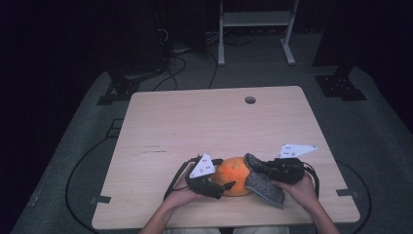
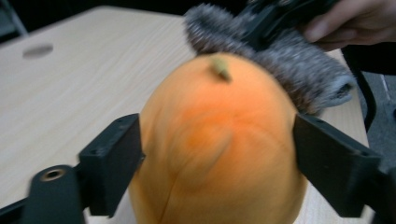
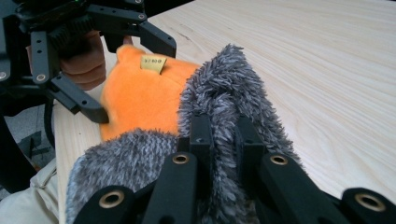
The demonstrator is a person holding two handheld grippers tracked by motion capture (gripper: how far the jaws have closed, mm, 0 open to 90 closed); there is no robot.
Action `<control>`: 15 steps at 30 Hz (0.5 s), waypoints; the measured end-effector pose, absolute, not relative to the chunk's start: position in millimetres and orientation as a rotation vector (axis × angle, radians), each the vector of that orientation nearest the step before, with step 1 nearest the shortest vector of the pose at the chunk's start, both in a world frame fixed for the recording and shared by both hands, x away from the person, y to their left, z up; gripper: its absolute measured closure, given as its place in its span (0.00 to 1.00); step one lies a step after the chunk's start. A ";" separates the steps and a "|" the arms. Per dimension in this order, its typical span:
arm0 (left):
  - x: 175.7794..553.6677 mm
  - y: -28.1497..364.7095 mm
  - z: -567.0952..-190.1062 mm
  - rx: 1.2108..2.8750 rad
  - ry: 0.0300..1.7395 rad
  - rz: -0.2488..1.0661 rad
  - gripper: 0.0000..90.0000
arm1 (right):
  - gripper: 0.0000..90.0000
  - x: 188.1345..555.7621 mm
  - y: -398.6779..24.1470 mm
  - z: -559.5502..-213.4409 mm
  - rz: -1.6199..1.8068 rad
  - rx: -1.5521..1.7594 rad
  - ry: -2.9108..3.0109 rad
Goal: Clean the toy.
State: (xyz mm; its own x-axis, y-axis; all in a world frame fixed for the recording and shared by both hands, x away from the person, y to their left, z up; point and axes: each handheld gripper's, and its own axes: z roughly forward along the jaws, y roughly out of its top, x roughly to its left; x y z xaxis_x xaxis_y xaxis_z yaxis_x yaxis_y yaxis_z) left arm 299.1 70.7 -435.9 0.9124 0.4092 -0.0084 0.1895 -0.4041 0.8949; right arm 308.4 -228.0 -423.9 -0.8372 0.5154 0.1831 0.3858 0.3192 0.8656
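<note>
An orange plush ball with a small tag rests on the wooden table near the front edge. My left gripper straddles it. In the left gripper view its jaws stand wide on either side of the orange plush without squeezing it. My right gripper is shut on a grey furry cloth, which drapes against the plush's right side. In the right gripper view the grey cloth is pinched between the black jaws of my right gripper, with the orange plush and the left gripper beyond.
A round cable hole lies near the table's far edge. Cables run over the dark floor on the left, and a white metal frame stands behind the table. The person's hands hold both grippers at the front edge.
</note>
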 end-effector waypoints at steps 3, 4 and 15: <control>300.8 72.8 -438.8 1.998 0.444 0.236 0.27 | 0.89 308.7 -228.7 -420.4 1.534 0.860 2.443; 299.1 72.3 -437.7 1.998 0.430 0.274 0.33 | 0.89 307.5 -227.4 -417.8 1.530 0.852 2.433; 296.3 67.1 -435.1 2.004 0.400 0.456 0.34 | 0.89 309.0 -216.0 -422.2 1.475 0.843 2.439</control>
State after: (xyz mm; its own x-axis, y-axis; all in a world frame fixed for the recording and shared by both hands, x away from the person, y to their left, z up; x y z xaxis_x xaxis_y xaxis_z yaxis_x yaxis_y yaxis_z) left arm 296.3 67.1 -435.1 0.8741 0.4629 0.1471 0.0854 -0.4446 0.8917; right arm 309.0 -216.0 -422.2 -0.8259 0.5460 0.1407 0.3782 0.3514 0.8564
